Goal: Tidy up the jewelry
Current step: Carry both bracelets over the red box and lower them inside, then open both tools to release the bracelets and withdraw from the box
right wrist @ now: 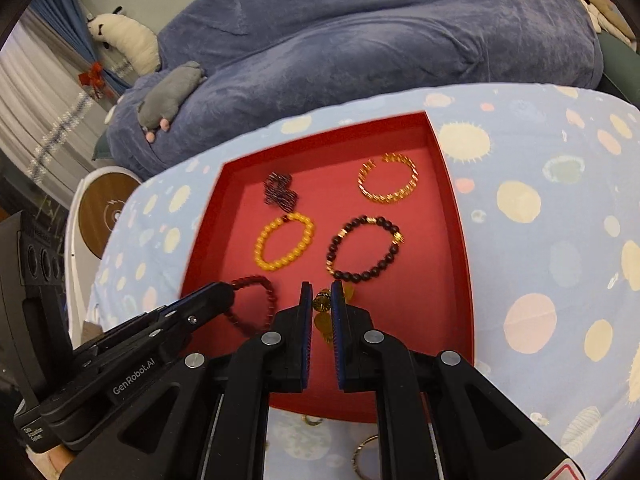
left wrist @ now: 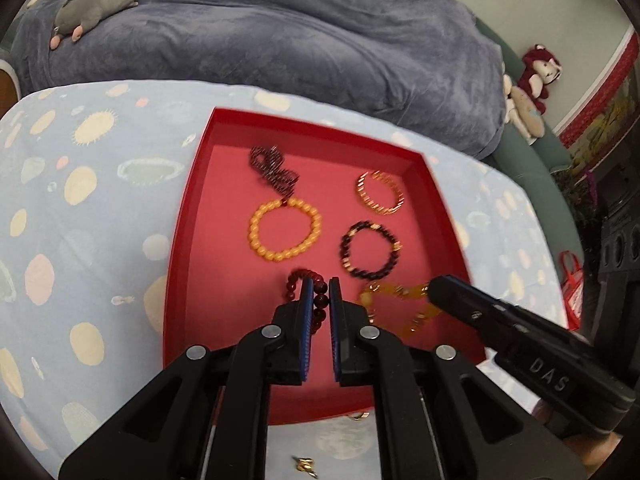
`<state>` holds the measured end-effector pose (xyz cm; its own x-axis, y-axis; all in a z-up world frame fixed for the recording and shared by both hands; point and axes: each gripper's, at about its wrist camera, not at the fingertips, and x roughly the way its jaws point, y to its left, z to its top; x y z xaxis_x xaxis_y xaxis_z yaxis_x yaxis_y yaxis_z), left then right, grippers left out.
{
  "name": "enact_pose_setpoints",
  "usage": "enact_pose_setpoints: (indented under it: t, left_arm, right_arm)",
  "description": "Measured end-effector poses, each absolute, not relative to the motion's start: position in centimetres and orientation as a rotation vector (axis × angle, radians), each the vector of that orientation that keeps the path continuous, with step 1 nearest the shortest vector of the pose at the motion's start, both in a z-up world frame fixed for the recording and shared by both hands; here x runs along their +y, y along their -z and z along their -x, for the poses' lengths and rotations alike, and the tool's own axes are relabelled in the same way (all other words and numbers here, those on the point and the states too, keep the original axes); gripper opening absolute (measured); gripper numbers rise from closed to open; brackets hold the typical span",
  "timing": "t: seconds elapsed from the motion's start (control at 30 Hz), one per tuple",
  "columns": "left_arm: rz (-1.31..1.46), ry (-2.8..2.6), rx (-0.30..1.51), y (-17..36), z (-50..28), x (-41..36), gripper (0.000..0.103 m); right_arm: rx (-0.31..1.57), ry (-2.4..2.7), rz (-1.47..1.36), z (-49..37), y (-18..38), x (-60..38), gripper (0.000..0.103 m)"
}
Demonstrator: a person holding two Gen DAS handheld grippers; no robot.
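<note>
A red tray [left wrist: 192, 200] [right wrist: 456, 216] lies on the spotted cloth. In it are a dark coiled bracelet [left wrist: 274, 170] [right wrist: 280, 192], a gold chain bracelet [left wrist: 380, 194] [right wrist: 388, 184], an orange bead bracelet [left wrist: 285, 229] [right wrist: 284, 246] and a dark bead bracelet [left wrist: 370, 255] [right wrist: 364, 248]. My left gripper [left wrist: 320, 296] [right wrist: 224, 300] is shut on a dark red bead bracelet [left wrist: 298, 280] [right wrist: 256, 304] over the tray's near part. My right gripper [right wrist: 322, 300] [left wrist: 436, 294] is shut on an amber bead bracelet [right wrist: 322, 320] [left wrist: 400, 304] beside it.
Small gold pieces [left wrist: 306, 466] [right wrist: 312, 420] and a thin ring bracelet [right wrist: 364, 456] lie on the cloth in front of the tray. A blue beanbag [left wrist: 280, 40] with a grey plush toy [left wrist: 96, 6] sits behind the table.
</note>
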<state>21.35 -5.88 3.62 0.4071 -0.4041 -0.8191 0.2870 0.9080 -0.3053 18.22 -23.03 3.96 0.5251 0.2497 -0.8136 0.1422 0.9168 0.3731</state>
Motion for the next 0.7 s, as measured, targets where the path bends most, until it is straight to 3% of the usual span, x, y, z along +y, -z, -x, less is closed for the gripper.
enact_pose_setpoints:
  t: [0.3, 0.4, 0.53, 0.7]
  left_arm:
    - [0.006, 0.335, 1.058, -0.7, -21.6, -5.3, 0.008]
    - [-0.055, 0.312, 1.037, -0.9, -21.3, -6.1, 0.011]
    - [-0.133, 0.261, 0.960, -2.4, -20.0, -6.5, 0.042]
    - [-0.114, 0.265, 0.909, -4.8, -17.7, -5.7, 0.048]
  right_arm:
    - [1.072, 0.016, -0.256, -18.4, -0.9, -23.2, 0.011]
    - [1.048, 0.027, -0.205, -18.1, -1.3, -22.4, 0.017]
    - [0.981, 0.038, -0.172, -16.7, -3.5, -21.6, 0.039]
    - [0.930, 0.027, -0.189, -14.3, -6.3, -21.3, 0.043]
